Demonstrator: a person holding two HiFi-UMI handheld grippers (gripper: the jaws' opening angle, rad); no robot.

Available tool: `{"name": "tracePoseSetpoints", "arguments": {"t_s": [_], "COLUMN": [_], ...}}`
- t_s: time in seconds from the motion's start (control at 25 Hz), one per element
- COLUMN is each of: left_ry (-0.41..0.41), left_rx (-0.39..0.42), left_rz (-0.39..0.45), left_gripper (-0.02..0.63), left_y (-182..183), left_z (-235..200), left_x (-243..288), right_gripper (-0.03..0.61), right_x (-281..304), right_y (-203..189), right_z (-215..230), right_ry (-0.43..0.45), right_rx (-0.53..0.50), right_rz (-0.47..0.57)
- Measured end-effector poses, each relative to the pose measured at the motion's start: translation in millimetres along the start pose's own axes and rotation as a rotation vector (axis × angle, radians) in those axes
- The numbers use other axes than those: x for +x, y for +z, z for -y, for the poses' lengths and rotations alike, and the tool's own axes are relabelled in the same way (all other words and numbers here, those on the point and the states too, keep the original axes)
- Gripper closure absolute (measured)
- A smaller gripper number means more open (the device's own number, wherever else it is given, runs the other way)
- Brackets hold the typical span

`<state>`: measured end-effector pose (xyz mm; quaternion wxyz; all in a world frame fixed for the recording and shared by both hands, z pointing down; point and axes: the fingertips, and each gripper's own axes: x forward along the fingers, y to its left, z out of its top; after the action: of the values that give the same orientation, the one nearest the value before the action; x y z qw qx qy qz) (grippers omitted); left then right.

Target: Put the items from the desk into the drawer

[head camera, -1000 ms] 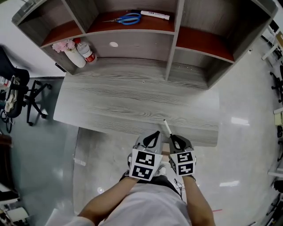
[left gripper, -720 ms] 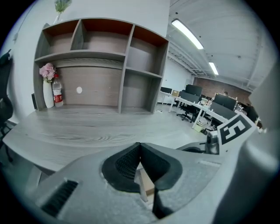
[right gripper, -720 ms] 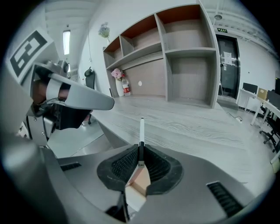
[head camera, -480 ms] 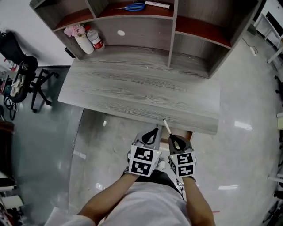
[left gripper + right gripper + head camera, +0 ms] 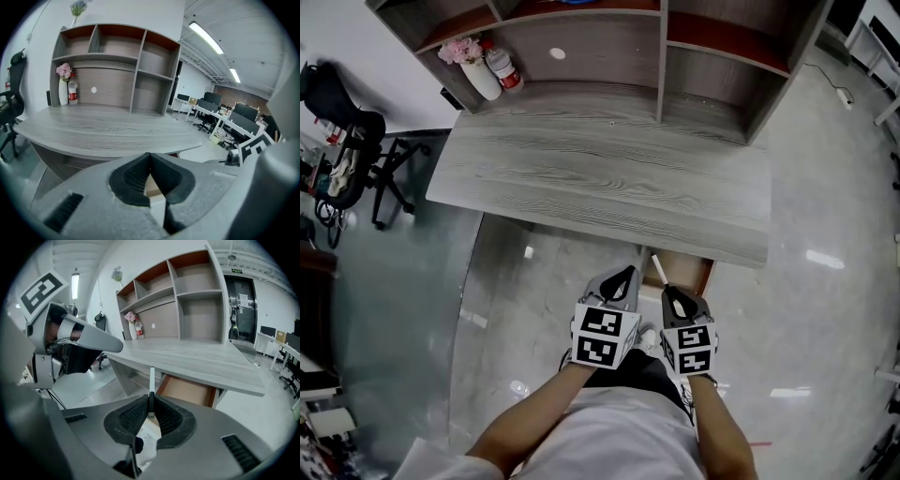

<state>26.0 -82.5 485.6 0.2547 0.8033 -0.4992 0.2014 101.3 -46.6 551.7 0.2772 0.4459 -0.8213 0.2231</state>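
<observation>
One pen (image 5: 151, 383) clamped upright in right claw (image 5: 150, 404).

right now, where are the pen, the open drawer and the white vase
pen (image 5: 151, 380): right gripper view, middle of its white shaft
drawer (image 5: 187, 391): right gripper view, bare brown inner wall
vase (image 5: 63, 93): left gripper view, white body

The grey wood-grain desk (image 5: 600, 178) carries a shelf unit (image 5: 661, 56), a flower vase (image 5: 480, 81) and a bottle (image 5: 504, 70).
</observation>
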Motion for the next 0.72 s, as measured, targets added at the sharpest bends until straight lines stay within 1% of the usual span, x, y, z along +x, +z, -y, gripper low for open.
{"name": "tracePoseSetpoints", "arguments": {"t_s": [0.08, 0.24, 0.36, 0.56, 0.72], "left_ry": [-0.006, -0.017, -0.029, -0.031, -0.018], "left_rx": [-0.005, 0.013, 0.011, 0.009, -0.009], "left_rz": [-0.006, -0.046, -0.056, -0.066, -0.075], "left_gripper": [0.611, 0.611, 0.611, 0.611, 0.611], "left_y": [-4.7, -19.3, -27.4, -38.4, -43.9], "left_z": [4.2, 10.1, 12.9, 9.6, 2.0], "left_x": [5.1, 14.8, 18.3, 21.8, 22.7], "right_gripper": [0.538, 0.538, 0.538, 0.538, 0.538], "right_x": [3.7, 19.4, 35.0, 59.5, 72.6], "right_y": [-10.5, -26.4, -37.6, -56.4, -59.4], "right_z": [2.6, 8.8, 11.8, 20.9, 25.3], "right_ry": [-0.004, -0.013, -0.025, -0.066, -0.082], "right_rx": [0.009, 0.023, 0.039, 0.079, 0.081], "right_rz": [-0.014, -0.042, -0.073, -0.118, -0.144]}}
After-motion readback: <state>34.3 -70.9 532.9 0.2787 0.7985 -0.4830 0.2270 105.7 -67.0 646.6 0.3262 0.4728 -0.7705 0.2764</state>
